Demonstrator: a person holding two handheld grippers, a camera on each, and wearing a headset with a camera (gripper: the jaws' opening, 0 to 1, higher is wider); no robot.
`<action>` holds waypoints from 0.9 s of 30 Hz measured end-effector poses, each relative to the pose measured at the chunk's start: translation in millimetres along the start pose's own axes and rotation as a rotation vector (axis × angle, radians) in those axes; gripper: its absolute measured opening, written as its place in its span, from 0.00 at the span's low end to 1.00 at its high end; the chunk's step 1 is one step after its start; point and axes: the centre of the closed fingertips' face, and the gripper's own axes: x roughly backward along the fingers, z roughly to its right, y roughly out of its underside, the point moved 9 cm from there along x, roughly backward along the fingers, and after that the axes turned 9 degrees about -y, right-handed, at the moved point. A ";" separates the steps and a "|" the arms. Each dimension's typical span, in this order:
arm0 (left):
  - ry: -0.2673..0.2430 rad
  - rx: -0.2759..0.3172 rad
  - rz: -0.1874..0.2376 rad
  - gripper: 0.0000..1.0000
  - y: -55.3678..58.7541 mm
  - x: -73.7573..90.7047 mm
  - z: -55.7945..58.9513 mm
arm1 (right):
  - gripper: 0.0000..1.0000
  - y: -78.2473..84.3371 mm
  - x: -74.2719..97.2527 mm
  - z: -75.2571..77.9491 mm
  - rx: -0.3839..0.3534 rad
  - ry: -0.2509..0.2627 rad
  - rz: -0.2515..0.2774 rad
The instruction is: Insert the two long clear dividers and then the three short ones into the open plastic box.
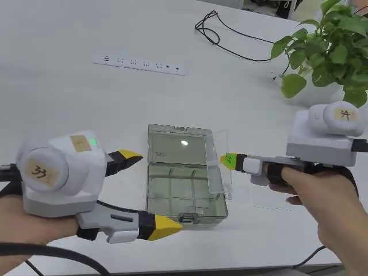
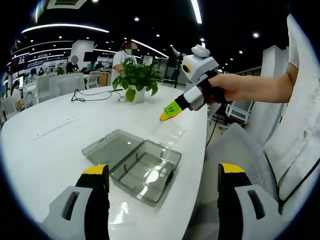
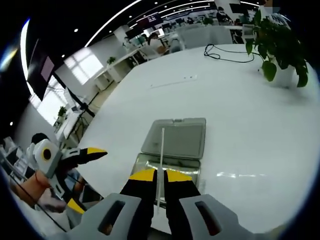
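The open plastic box (image 1: 172,198) lies in the middle of the white table, with its lid (image 1: 179,144) folded back flat on the far side; faint partition lines show in its base. My right gripper (image 1: 227,160) is shut on a clear divider (image 1: 221,168) and holds it upright over the box's right edge. In the right gripper view the divider (image 3: 161,150) is a thin vertical line between the shut fingers (image 3: 145,177), above the box (image 3: 175,135). My left gripper (image 1: 146,191) stands open at the box's left side, holding nothing. The left gripper view shows the box (image 2: 135,162) between its fingers (image 2: 96,175).
A white power strip (image 1: 140,63) lies farther back, with a black cable (image 1: 230,40) behind it. At the far right stands a potted plant (image 1: 330,52). A faint clear piece (image 1: 270,198) lies on the table to the right of the box. The table's near edge is close.
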 end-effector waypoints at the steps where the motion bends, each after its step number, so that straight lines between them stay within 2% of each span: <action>1: 0.002 -0.005 -0.003 0.93 0.8 0.2 -0.2 | 0.07 1.7 -2.0 0.7 -0.012 0.008 -0.019; 10: 0.019 -0.013 -0.014 0.96 8.6 2.6 -5.8 | 0.07 10.1 -16.4 5.9 -0.085 0.058 -0.098; 17: 0.027 -0.006 -0.010 0.96 11.4 1.6 -9.1 | 0.07 18.8 -23.9 13.6 -0.143 0.082 -0.121; 27: 0.044 -0.001 -0.010 0.96 14.5 -2.4 -6.2 | 0.07 24.3 -34.6 22.2 -0.193 0.090 -0.153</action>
